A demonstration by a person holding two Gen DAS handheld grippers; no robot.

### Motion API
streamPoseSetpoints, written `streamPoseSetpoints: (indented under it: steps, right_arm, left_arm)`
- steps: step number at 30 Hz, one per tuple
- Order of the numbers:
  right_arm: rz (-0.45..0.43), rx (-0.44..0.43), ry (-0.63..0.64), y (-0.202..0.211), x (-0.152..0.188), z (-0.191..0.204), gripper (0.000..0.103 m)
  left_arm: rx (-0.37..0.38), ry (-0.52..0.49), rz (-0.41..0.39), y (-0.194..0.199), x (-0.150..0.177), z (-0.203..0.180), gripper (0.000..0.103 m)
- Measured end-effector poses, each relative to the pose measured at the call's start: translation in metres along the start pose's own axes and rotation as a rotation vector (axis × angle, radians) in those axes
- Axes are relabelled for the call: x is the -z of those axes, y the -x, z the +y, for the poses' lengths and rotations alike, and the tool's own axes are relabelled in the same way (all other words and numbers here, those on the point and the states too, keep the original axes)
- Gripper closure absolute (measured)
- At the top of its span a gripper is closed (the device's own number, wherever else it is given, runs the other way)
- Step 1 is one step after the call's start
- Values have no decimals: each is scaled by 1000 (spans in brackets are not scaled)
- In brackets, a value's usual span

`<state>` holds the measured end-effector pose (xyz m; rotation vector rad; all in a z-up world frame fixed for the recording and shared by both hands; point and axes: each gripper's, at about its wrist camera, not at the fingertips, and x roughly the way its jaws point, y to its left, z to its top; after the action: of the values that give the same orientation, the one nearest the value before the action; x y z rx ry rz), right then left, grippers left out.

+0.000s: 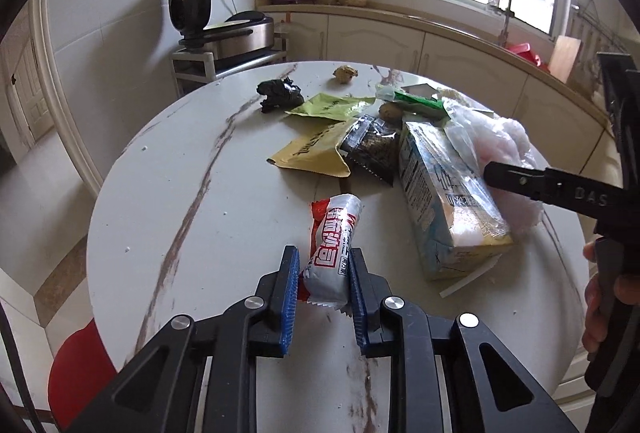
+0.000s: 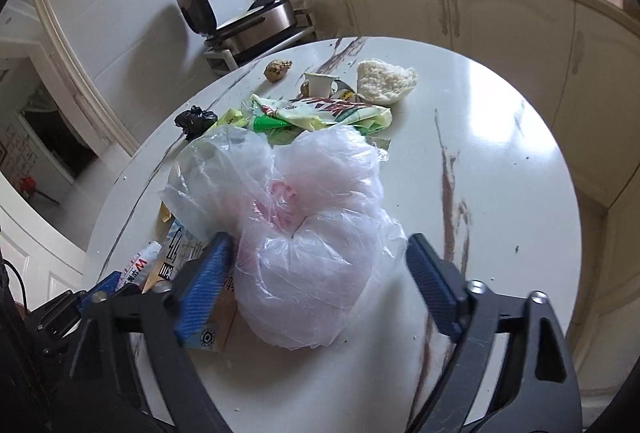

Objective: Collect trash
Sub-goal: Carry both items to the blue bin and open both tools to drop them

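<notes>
A red-and-white snack wrapper (image 1: 334, 233) lies on the round marble table (image 1: 180, 193), and my left gripper (image 1: 323, 252) is shut on its near end with both blue pads against it. A crumpled clear plastic bag (image 2: 312, 233) sits between the fingers of my right gripper (image 2: 318, 239), which stands open; the left pad brushes the bag and the right pad is just clear of it. The bag rests against a flattened blue milk carton (image 1: 440, 201). One right finger (image 1: 520, 179) shows in the left wrist view, held by a hand (image 1: 600, 297).
More litter lies farther back: a yellow wrapper (image 1: 312, 153), a black packet (image 1: 372, 149), a green wrapper (image 1: 328, 107), a black crumpled bag (image 1: 280, 95), a brown lump (image 1: 345, 74) and a white spongy lump (image 2: 384, 81). A red stool (image 1: 80, 365) stands by the table, with cabinets (image 2: 500, 17) behind.
</notes>
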<state>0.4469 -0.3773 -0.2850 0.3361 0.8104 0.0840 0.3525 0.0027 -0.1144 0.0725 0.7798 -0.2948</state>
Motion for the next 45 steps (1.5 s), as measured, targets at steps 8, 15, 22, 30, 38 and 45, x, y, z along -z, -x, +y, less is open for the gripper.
streamPoseSetpoints:
  steps: [8,15,22,30,38,45]
  right_arm:
    - [-96,-44,-30,42,14,-14,51]
    - [-258,78,-106,130,43,-76,51]
    - [-277,389,-286,182,100,-188,50]
    - [-144,636,-508,177,179,-309,50]
    - [-60,698,-624,154,226,-374,50]
    - [-10,629,-698,126,246,-402,50]
  left_arm:
    - [24,-59,-88,48,12,-46,83]
    - [139,-220,-125,87,25,-135,83]
    - [351,-432,15,55,51,-272,83]
    - [496,-614,305,-59,112,-408,83]
    - [521,-713,488,-178,165,-494,78]
    - [462,-710,501,-227,176,-520,49]
